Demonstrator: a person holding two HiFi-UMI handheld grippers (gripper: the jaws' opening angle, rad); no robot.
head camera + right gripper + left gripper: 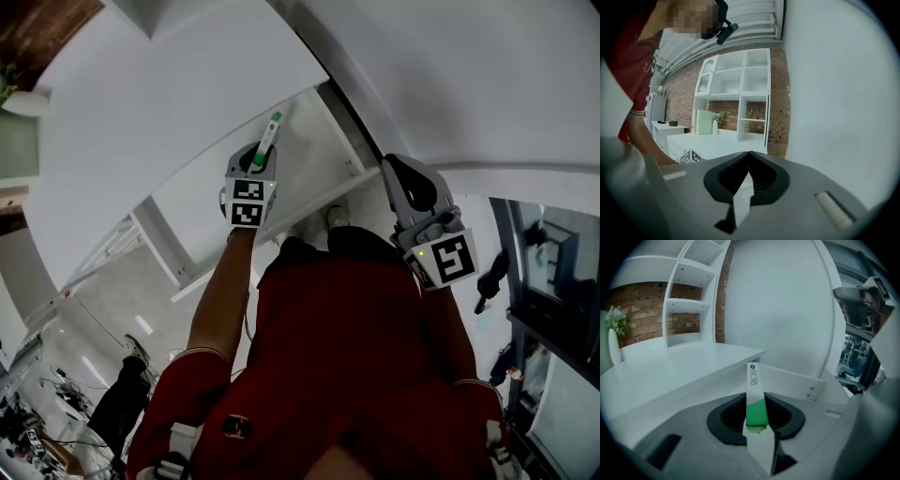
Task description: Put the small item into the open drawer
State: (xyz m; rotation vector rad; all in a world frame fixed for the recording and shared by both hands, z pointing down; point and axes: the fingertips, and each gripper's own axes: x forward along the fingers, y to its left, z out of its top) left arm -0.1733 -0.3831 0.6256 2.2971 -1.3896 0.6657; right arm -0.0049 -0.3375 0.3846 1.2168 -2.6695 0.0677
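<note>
1. My left claw (757,430) grips the small white-and-green stick (754,397) by its lower end.
2. The stick points toward the open white drawer (797,383), under the tabletop (670,376) edge.
3. My right claw (743,199) is closed and empty.

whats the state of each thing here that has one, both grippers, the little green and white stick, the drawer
left gripper: shut on the slim green and white stick
slim green and white stick: held, sticking out past the jaws, not yet in the drawer
white drawer: open
right gripper: shut, nothing between its jaws
</note>
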